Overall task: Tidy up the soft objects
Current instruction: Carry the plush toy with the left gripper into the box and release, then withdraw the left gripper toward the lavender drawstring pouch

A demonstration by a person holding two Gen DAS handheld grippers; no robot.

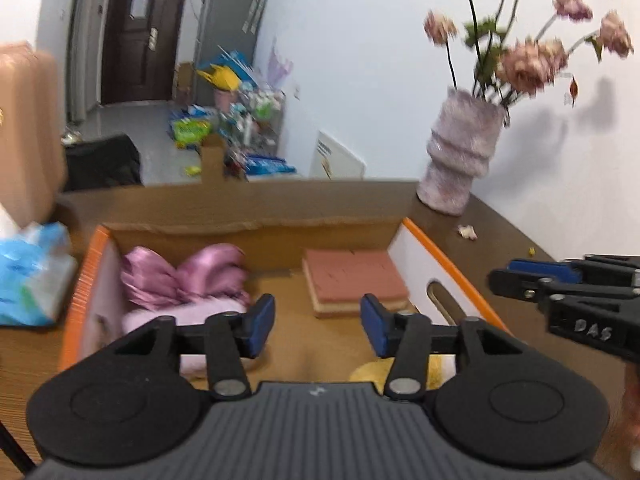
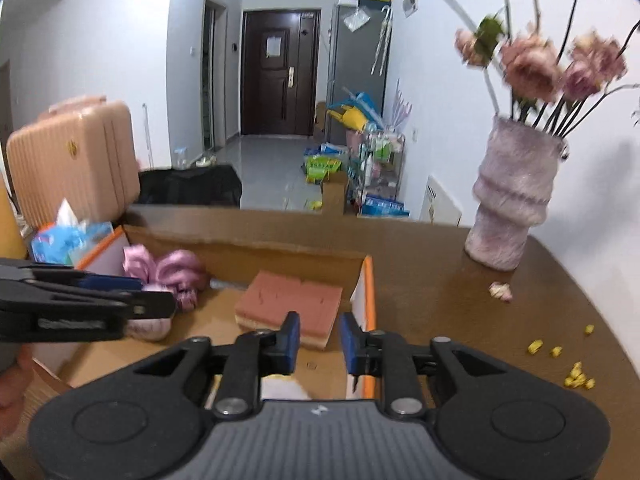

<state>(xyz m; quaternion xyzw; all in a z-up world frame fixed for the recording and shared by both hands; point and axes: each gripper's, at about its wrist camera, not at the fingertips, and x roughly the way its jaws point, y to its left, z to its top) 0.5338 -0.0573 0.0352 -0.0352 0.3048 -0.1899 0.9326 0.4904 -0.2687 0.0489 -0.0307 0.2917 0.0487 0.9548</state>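
An open cardboard box with an orange rim (image 1: 452, 264) (image 2: 370, 280) sits on the brown table. Inside it lie a pink satin bow cushion (image 1: 184, 276) (image 2: 168, 268) on a pale pink plush piece (image 1: 192, 316), and a pink sponge block (image 1: 352, 280) (image 2: 292, 300). A yellow soft thing (image 1: 380, 372) shows just under my left gripper (image 1: 318, 326), which hovers over the box, open with nothing between its blue pads. My right gripper (image 2: 319, 340) hangs over the box's right end, its pads apart and nothing between them. Below it a whitish soft piece (image 2: 284, 390) peeks out.
A fuzzy lilac vase (image 1: 460, 152) (image 2: 512, 208) of pink flowers stands at the table's far right. Yellow crumbs (image 2: 576, 376) and a petal (image 2: 500, 290) lie right of the box. A blue tissue pack (image 1: 28, 276) and a pink suitcase (image 2: 76, 160) stand on the left.
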